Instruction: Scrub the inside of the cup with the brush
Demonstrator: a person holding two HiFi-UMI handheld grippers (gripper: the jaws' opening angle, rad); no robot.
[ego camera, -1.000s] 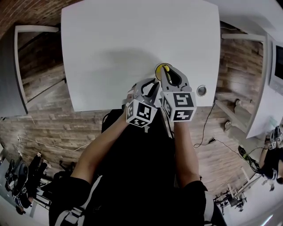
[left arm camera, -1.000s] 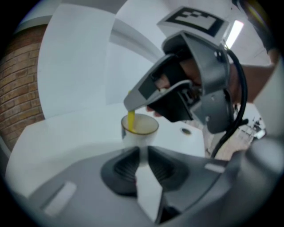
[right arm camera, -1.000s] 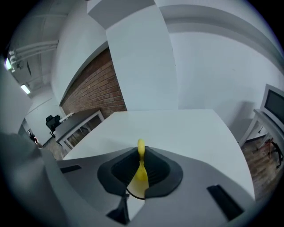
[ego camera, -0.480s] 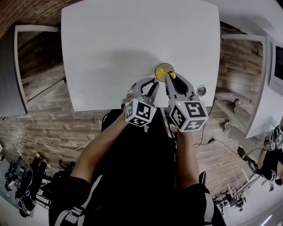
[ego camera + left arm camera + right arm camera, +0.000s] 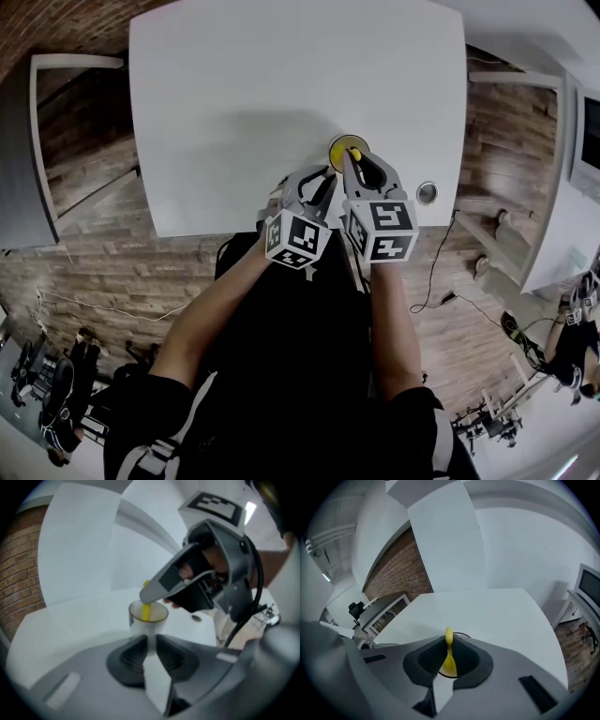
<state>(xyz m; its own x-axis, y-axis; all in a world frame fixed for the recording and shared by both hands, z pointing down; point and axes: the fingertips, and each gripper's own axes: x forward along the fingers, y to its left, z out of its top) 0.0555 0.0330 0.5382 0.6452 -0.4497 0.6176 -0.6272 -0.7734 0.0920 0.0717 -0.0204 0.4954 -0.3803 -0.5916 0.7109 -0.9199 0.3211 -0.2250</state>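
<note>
While both jaws are clamped, I judge the scrub itself to be the step in hand.
The right gripper (image 5: 449, 645) has its jaws closed tight on the thin handle of the yellow brush (image 5: 449, 663), which points down into the cup (image 5: 158, 619). The left gripper (image 5: 149, 645) has its jaws nearly together, pinching the cup's near side to steady it. In the head view the cup stands toward 5 o'clock on the white worktop (image 5: 281, 94), close to the front edge, with the left gripper at its 7 o'clock. Next, I reckon, I should work the brush round the inner wall while the left grip stays firm, so the cup neither tips nor slides.
</note>
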